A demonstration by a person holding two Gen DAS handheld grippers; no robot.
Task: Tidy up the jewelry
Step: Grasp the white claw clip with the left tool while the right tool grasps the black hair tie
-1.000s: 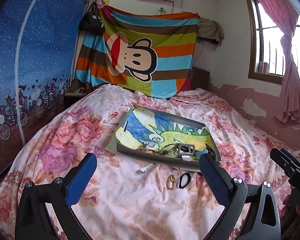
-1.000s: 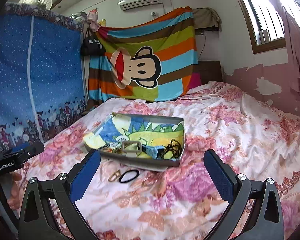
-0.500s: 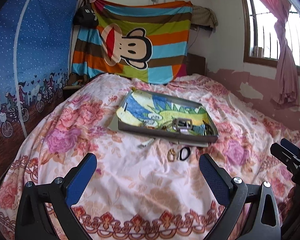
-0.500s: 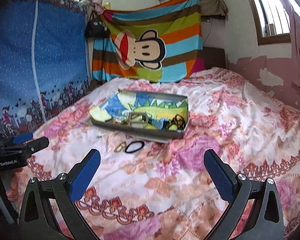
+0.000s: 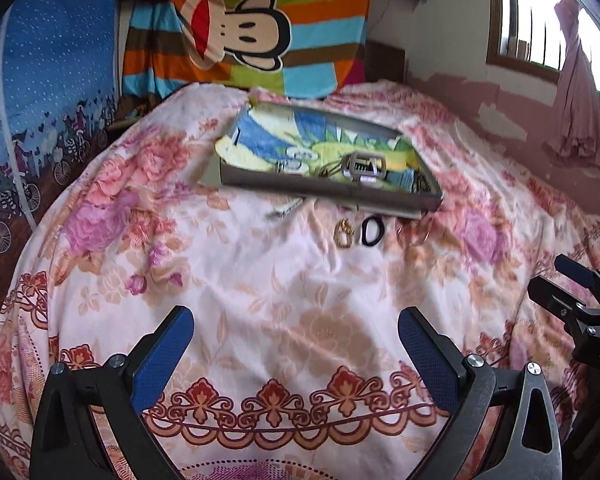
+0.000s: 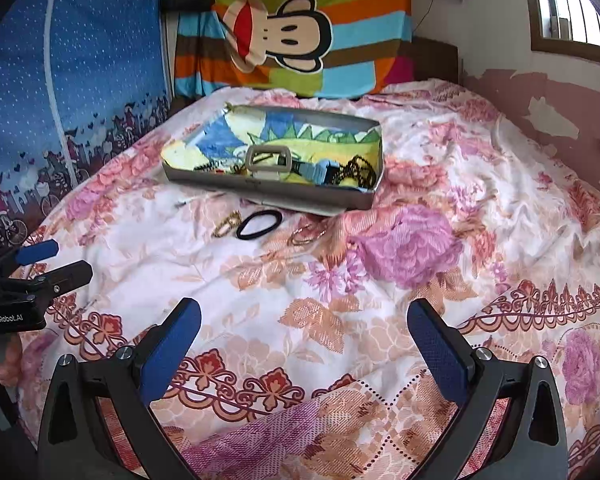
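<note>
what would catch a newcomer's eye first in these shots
The striped cartoon-monkey blanket hung on the far wall. Below it, on the pink floral bedspread, a shallow grey tray lined with a dinosaur-print cloth, with a black hair tie and gold chain lying just before it.

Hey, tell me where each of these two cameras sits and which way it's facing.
Left wrist view: on the left tongs, open, facing along the floral bedspread toward the grey metal tray; the right tongs show at the right edge.
Right wrist view: on the right tongs, open, facing the same tray; the left tongs show at the left edge.
Both share the tray and the black elastic hair tie.
</note>
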